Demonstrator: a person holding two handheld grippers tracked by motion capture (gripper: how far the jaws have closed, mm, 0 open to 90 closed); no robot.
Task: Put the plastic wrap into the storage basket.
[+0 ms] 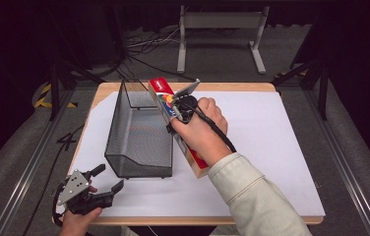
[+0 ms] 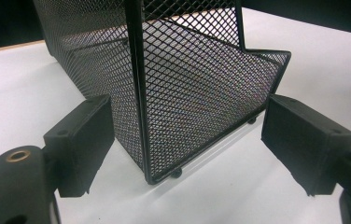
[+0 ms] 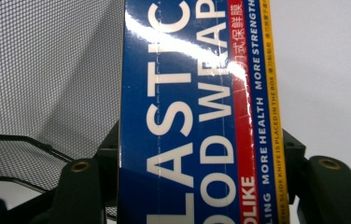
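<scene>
Nearest the camera, the left gripper (image 1: 108,179) rests at the table's near edge, jaws wide and empty, facing the black wire-mesh basket (image 1: 138,142). Beside that basket, the right gripper (image 1: 173,118) clamps the long blue-and-red cardboard plastic-wrap box (image 1: 195,160) crosswise; its long axis runs from the person toward the table's far-left.

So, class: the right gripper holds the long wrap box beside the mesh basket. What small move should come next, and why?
Probably shift the box a little leftward over the basket, then lower it in. The right gripper is shut on the box, which sits just right of the basket's open top, and the left gripper waits open at the near corner.
</scene>
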